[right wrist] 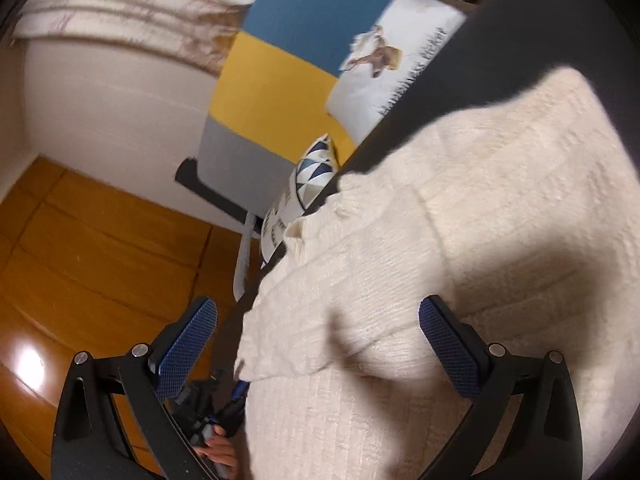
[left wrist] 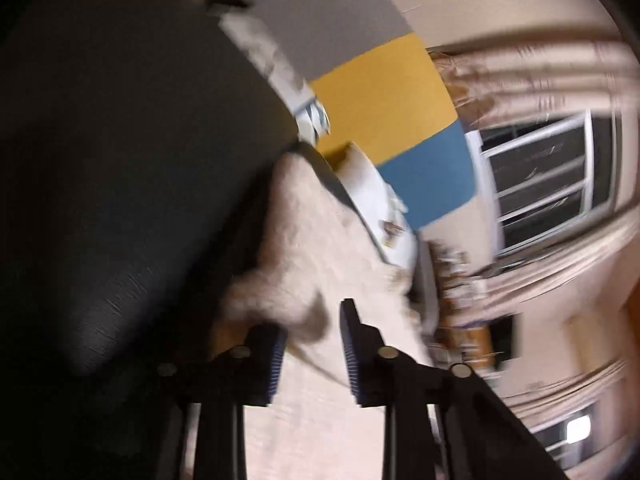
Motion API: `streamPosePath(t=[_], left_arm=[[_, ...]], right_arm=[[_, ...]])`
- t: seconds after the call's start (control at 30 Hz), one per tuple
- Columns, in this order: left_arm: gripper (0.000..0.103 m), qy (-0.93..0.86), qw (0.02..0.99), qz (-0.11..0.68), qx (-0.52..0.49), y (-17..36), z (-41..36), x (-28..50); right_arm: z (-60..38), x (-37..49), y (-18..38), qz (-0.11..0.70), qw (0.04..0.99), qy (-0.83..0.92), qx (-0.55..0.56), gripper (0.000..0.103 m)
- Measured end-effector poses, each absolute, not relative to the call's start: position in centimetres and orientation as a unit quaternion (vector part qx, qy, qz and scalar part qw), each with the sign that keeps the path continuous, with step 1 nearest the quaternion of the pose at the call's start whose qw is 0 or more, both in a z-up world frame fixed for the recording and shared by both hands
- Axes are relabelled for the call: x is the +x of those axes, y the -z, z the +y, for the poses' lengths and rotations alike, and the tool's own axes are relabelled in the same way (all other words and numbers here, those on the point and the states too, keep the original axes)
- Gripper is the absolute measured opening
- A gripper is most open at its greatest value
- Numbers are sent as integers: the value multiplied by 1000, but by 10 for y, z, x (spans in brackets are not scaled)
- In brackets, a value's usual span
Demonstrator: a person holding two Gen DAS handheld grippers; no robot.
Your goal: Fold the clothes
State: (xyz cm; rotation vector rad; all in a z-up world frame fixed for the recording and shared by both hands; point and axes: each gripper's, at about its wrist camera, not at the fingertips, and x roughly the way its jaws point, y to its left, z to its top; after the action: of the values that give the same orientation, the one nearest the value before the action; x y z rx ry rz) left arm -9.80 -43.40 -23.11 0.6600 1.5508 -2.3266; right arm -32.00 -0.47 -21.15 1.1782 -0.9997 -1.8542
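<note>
Behind the dark surface (right wrist: 500, 40) stands a headboard panel (right wrist: 280, 76) in blue, yellow and grey, with pillows (right wrist: 384, 76) leaning against it, and a curtained window (left wrist: 548, 176) beside. On the dark surface lies a cream knitted sweater (right wrist: 440, 240), spread out, one part already lying over another.

At the left gripper (left wrist: 312, 356) the jaws stand narrow. A fluffy corner of the sweater sits just beyond the fingertips, and cream knit shows in the gap, but this view is blurred and I cannot tell if the pads press on it. I judge that this corner is being taken so it can be carried across for a fold.

At the right gripper (right wrist: 320, 348) the jaws are wide, with the folded edge of the sweater between them and not pinched.

That edge hangs close to the rim of the dark surface, above the wooden floor (right wrist: 88, 248). Towards the pillows there is more free room to lay the fold.
</note>
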Motion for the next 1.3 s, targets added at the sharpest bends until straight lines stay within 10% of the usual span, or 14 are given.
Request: streamPosePath(t=[0.7, 0.87, 1.03, 1.3], left_arm=[[33, 826, 121, 491, 251, 230, -432, -104], [33, 833, 113, 478, 254, 231, -434, -101], [22, 859, 117, 438, 239, 211, -432, -98], [18, 842, 172, 447, 247, 216, -439, -101]], right_arm=[[-20, -316, 215, -351, 299, 760, 457, 101], [-41, -316, 217, -282, 252, 791, 480, 32], [-51, -313, 210, -239, 242, 819, 462, 14], [-75, -312, 173, -59, 229, 873, 426, 14]])
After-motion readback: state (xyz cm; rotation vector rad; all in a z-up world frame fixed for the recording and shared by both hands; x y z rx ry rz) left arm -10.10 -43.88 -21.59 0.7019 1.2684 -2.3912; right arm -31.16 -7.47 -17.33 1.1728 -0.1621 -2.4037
